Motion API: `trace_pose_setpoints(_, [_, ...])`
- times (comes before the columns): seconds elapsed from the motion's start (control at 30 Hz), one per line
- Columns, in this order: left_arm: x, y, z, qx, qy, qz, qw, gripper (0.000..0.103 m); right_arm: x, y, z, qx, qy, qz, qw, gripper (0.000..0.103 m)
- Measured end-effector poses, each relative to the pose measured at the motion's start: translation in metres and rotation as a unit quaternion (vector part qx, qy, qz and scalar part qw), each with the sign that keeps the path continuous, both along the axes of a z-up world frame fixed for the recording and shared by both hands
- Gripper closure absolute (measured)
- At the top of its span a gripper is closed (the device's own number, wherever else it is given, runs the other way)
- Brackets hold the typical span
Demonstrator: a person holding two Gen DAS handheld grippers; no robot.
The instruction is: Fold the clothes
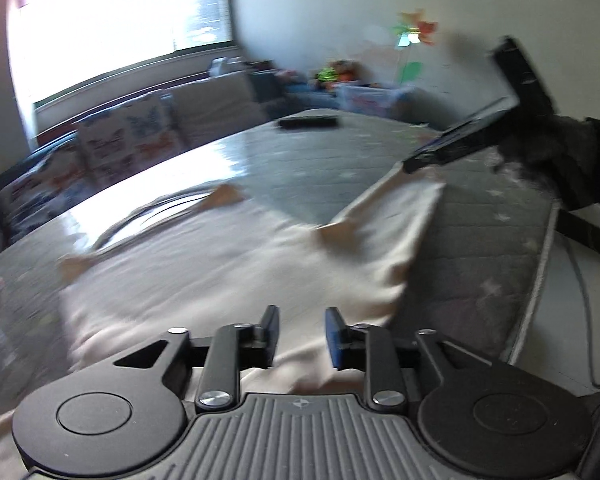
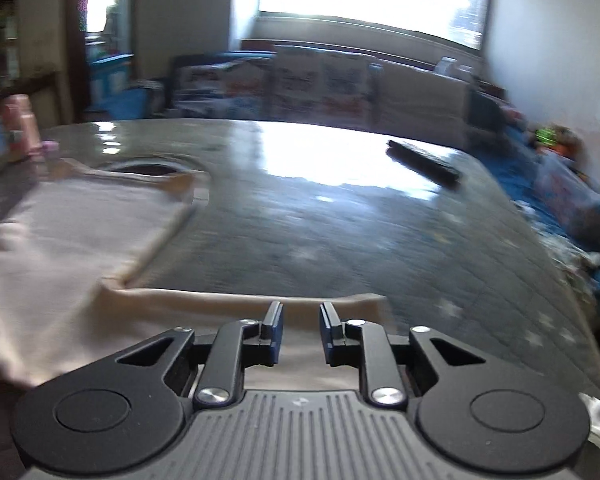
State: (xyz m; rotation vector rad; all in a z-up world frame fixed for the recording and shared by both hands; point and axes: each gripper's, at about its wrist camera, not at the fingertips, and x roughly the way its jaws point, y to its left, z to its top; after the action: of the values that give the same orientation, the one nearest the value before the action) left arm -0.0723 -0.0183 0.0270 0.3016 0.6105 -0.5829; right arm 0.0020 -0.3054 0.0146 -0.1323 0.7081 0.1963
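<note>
The cream garment [image 1: 228, 264] lies spread over the near part of the grey quilted mattress [image 1: 300, 152], reaching its near edge under our left gripper [image 1: 302, 334], whose jaws stand apart with nothing between them, while our right gripper [image 2: 300, 330] hovers over the fabric's near-right hem, also released. We judge the cloth light, soft and limp, likely to sag and crease when lifted, so we would pinch it at the corners or along the tan-trimmed hem rather than mid-panel. Farther off, a dark flat object [image 2: 422, 164] rests near the mattress's far edge.
</note>
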Motion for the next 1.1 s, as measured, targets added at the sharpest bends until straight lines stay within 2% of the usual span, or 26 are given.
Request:
trace_pose_setpoints(0.13, [-0.005,0.024,-0.002,0.003,0.015,0.031,0.9994,0.066,-0.007,0.041,0.005,0.020,0.016,0.084,0.996,0.076])
trace_pose_setpoints(0.23, [-0.009,0.032,-0.008,0.003,0.029,0.030,0.9991,0.065,-0.013,0.071,0.005,0.030,0.029,0.144,0.989,0.076])
trace_pose_setpoints(0.37, [-0.014,0.035,-0.015,0.006,0.043,0.025,0.9988,0.065,-0.026,0.115,0.003,0.043,0.050,0.231,0.971,0.069])
trace_pose_setpoints(0.47, [-0.012,0.039,-0.021,0.006,0.054,0.033,0.9980,0.066,-0.035,0.141,-0.001,0.042,0.062,0.279,0.957,0.069])
trace_pose_setpoints(0.5, [-0.011,0.041,-0.023,0.005,0.058,0.038,0.9976,0.073,-0.037,0.148,-0.003,0.042,0.067,0.291,0.954,0.069])
trace_pose_setpoints(0.53, [-0.011,0.042,-0.024,0.002,0.061,0.042,0.9972,0.085,-0.038,0.155,-0.007,0.042,0.073,0.301,0.950,0.069])
trace_pose_setpoints(0.6, [-0.011,0.044,-0.026,-0.002,0.069,0.046,0.9966,0.096,-0.040,0.166,-0.013,0.036,0.082,0.316,0.944,0.070])
trace_pose_setpoints(0.63, [-0.012,0.045,-0.026,-0.005,0.069,0.045,0.9966,0.097,-0.041,0.170,-0.016,0.033,0.085,0.321,0.943,0.071])
trace_pose_setpoints(0.67, [-0.015,0.046,-0.025,-0.007,0.070,0.043,0.9966,0.097,-0.041,0.173,-0.019,0.030,0.087,0.324,0.942,0.072])
trace_pose_setpoints(0.7, [-0.017,0.046,-0.023,-0.008,0.070,0.041,0.9967,0.098,-0.042,0.176,-0.022,0.027,0.090,0.325,0.941,0.081])
trace_pose_setpoints(0.73, [-0.019,0.047,-0.023,-0.008,0.070,0.040,0.9967,0.098,-0.042,0.178,-0.025,0.021,0.092,0.325,0.941,0.086])
trace_pose_setpoints(0.77, [-0.019,0.048,-0.023,-0.009,0.073,0.040,0.9965,0.098,-0.043,0.178,-0.026,0.016,0.094,0.325,0.941,0.087])
trace_pose_setpoints(0.9, [-0.019,0.052,-0.026,-0.014,0.088,0.040,0.9952,0.097,-0.046,0.173,-0.025,0.014,0.105,0.339,0.935,0.087])
trace_pose_setpoints(0.93, [-0.019,0.054,-0.023,-0.018,0.088,0.040,0.9952,0.094,-0.047,0.172,-0.023,0.010,0.105,0.344,0.933,0.086])
trace_pose_setpoints(1.0, [-0.020,0.057,-0.015,-0.025,0.078,0.039,0.9959,0.093,-0.046,0.168,-0.017,0.015,0.104,0.346,0.932,0.082])
trace_pose_setpoints(1.1, [-0.019,0.064,0.000,-0.034,0.055,0.047,0.9968,0.093,-0.043,0.166,-0.007,0.030,0.095,0.349,0.932,0.081])
